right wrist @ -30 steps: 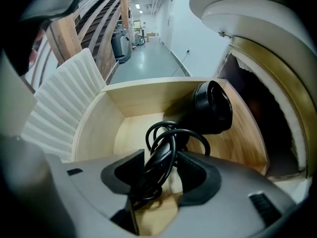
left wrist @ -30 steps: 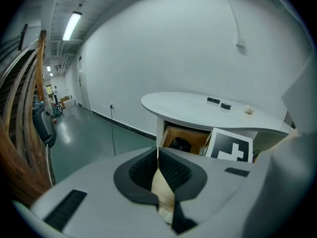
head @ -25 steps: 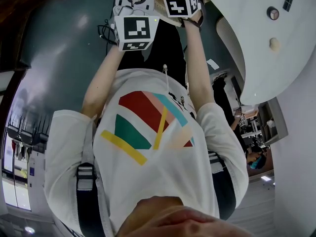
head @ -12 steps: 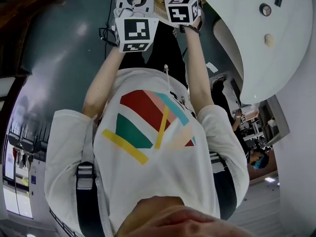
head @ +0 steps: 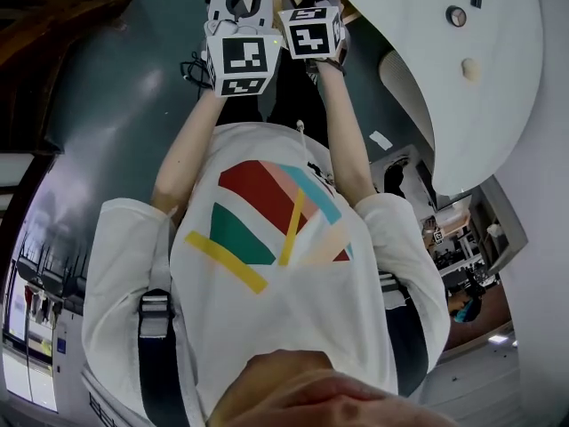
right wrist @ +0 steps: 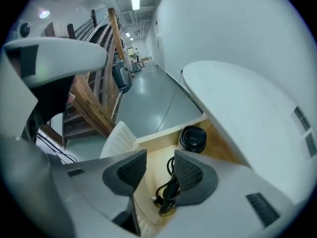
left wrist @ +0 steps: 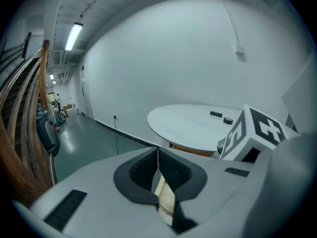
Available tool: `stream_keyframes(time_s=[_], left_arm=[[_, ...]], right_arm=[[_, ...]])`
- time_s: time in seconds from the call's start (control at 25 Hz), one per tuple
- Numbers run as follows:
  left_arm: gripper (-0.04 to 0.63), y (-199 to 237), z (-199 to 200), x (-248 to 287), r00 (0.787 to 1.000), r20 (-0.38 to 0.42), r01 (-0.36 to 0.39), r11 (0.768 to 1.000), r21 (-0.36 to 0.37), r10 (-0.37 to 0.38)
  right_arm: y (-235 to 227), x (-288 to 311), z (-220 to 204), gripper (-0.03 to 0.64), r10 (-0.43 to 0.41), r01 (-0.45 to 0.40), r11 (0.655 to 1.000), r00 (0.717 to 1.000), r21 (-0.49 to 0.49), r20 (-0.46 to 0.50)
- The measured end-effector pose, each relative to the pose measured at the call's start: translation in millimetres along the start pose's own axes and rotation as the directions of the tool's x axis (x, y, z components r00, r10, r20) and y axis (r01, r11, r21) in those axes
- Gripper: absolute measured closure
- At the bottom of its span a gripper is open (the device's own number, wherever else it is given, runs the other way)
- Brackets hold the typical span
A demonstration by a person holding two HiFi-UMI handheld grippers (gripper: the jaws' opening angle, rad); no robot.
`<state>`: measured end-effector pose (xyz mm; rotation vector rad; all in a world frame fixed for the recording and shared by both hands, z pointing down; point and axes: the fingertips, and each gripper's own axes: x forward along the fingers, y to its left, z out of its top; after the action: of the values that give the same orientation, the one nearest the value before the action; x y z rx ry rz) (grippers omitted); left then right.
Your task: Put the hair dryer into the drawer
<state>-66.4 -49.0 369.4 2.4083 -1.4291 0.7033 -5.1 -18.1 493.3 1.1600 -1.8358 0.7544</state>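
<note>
The black hair dryer [right wrist: 193, 138] lies inside the open wooden drawer [right wrist: 160, 133] under the white round table [right wrist: 237, 98], its black cord [right wrist: 167, 188] coiled in front of it. My right gripper [right wrist: 157, 171] hovers above the drawer and points down into it. Its jaws are apart and closing, with nothing between the pads. My left gripper [left wrist: 157, 168] is held beside it, its pads together on nothing. In the head view both marker cubes, left [head: 242, 59] and right [head: 309, 32], are side by side at the top.
A wooden stair rail [right wrist: 94, 95] runs along the left. A white chair [right wrist: 118, 139] stands by the drawer's front. Small dark items [left wrist: 221, 117] sit on the table top [left wrist: 188, 125]. A cable [left wrist: 117, 133] hangs from a wall socket to the green floor.
Both grippers have lifted, shifting toward the top of the head view. The right cube has drifted left, closer to the left cube.
</note>
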Motion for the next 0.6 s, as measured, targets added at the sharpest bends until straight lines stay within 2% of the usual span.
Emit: stream_keyframes(time_s=[0.2, 0.32, 0.4, 0.6], left_arm=[[0.578, 12, 32, -10, 0.998, 0.061, -0.022, 1.000, -0.004, 0.023], [0.578, 18, 54, -16, 0.995, 0.096, -0.035, 0.999, 0.002, 0.034], [0.578, 23, 71, -22, 0.992, 0.121, -0.047, 0.999, 0.003, 0.047], [0.578, 26, 117, -38, 0.977, 0.202, -0.062, 0.998, -0.016, 0.064]], right_arm=[[1, -43, 47, 0.457, -0.006, 0.000, 0.999, 0.991, 0.044, 0.134], [-2, -82, 83, 0.483, -0.022, 0.013, 0.999, 0.969, 0.039, 0.246], [-9, -109, 109, 0.515, -0.050, 0.040, 0.998, 0.944, 0.038, 0.327], [-26, -176, 156, 0.560, -0.107, 0.100, 0.994, 0.858, 0.040, 0.502]])
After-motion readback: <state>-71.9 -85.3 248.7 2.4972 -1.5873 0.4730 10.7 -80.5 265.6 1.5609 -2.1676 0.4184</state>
